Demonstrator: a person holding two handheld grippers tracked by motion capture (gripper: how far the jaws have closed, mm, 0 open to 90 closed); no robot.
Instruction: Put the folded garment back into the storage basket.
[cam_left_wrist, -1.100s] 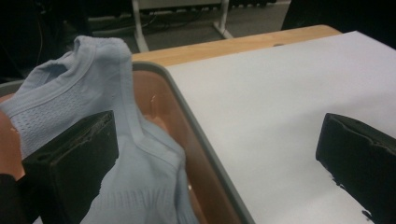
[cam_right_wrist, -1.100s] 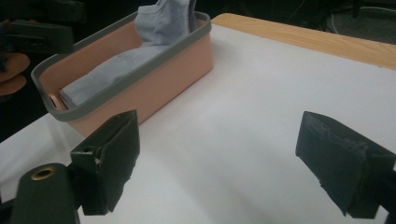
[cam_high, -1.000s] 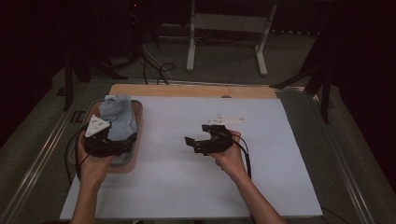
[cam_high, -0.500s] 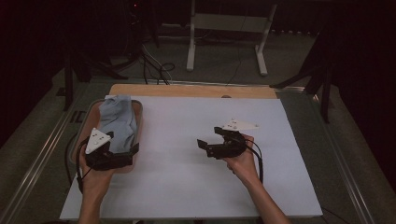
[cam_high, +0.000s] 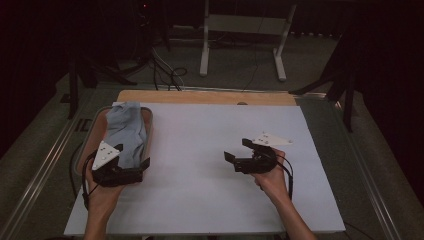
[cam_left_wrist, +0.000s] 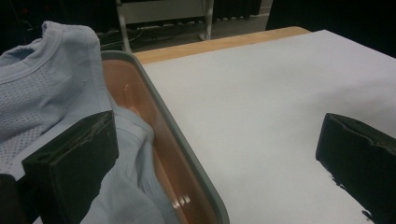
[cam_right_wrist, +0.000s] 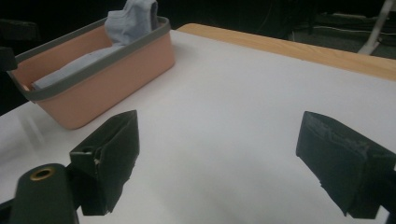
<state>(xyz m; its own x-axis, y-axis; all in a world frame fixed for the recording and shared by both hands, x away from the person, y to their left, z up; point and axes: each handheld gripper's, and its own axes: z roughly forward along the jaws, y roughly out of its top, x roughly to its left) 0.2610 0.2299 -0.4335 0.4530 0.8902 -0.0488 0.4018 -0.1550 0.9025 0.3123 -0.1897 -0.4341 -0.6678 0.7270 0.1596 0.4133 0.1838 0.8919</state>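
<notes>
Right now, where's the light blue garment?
The light blue garment lies in the pink bin at the table's left side in the high view, its far end draped over the rim; the open left gripper straddles the bin's near right edge.

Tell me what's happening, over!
Both hand-held grippers open: left at the basket, right over bare table. Blue shirt inside basket. Nothing blocking.

Dim room, lit tabletop, soft focus
</notes>
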